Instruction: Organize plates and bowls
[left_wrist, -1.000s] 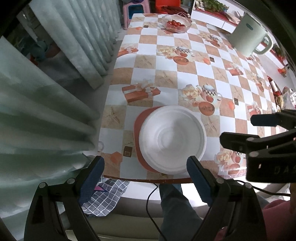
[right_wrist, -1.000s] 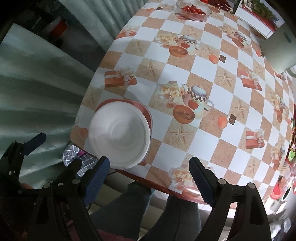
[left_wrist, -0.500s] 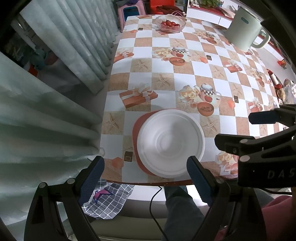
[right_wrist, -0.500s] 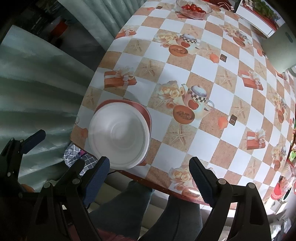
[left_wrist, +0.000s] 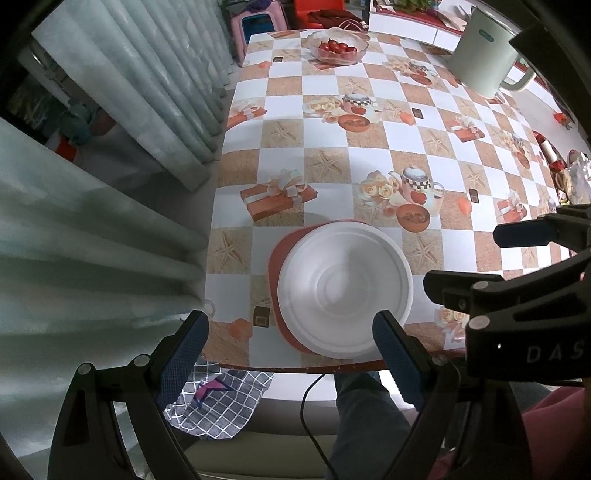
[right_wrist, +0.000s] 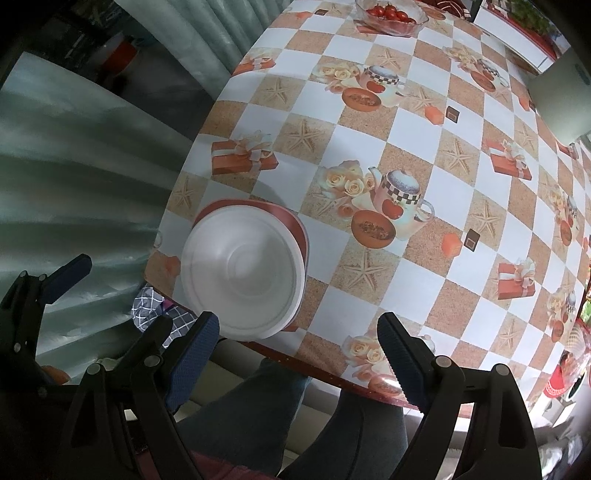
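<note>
A white bowl is seen upside down on a red plate, and both sit at the near edge of the table, close to its near left corner. The plate's rim shows past the bowl on the far and left sides. The table is covered by a checked cloth printed with teapots, starfish and gift boxes.

The left gripper is held above the near edge, pointed down, with its blue-padded jaws spread wide and nothing between the pads; the bowl is seen beyond them, untouched. The right gripper is likewise held above the near edge, to the right of the bowl, with its jaws spread wide and empty.

At the far edge of the table a glass dish of tomatoes is set, and a white jug stands near the far right corner. Beneath the near edge a person's trouser legs and a checked cloth are visible.
</note>
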